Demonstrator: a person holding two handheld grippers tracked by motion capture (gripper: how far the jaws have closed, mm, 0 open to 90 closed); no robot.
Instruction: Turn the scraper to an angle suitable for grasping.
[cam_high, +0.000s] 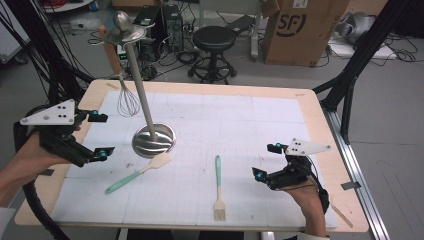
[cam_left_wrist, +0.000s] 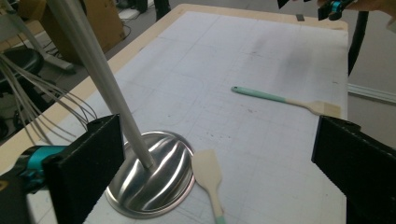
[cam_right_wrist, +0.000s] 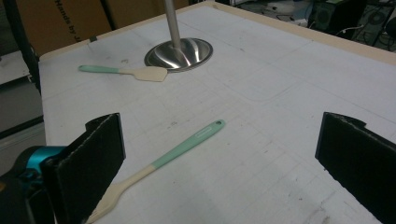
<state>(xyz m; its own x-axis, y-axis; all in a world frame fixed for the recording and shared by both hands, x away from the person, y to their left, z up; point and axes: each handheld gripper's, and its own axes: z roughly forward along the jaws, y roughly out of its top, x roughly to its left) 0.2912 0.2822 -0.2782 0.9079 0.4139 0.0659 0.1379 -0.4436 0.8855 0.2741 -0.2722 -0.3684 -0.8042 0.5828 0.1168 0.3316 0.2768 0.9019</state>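
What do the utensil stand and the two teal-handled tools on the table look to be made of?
Utensil stand: polished metal, probably steel, judging by the mirror reflections on its round base. Spatula and basting brush: matte teal grips, likely silicone, joined to pale cream front halves and heads, silicone or perhaps wood; the look leaves it open.

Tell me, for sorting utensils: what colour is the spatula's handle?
Mint green, with a cream blade; the spatula shows best in the right gripper view.

Probably a lab: cable tangles (cam_high: 165, 55), cardboard box (cam_high: 300, 30), stool (cam_high: 214, 40).
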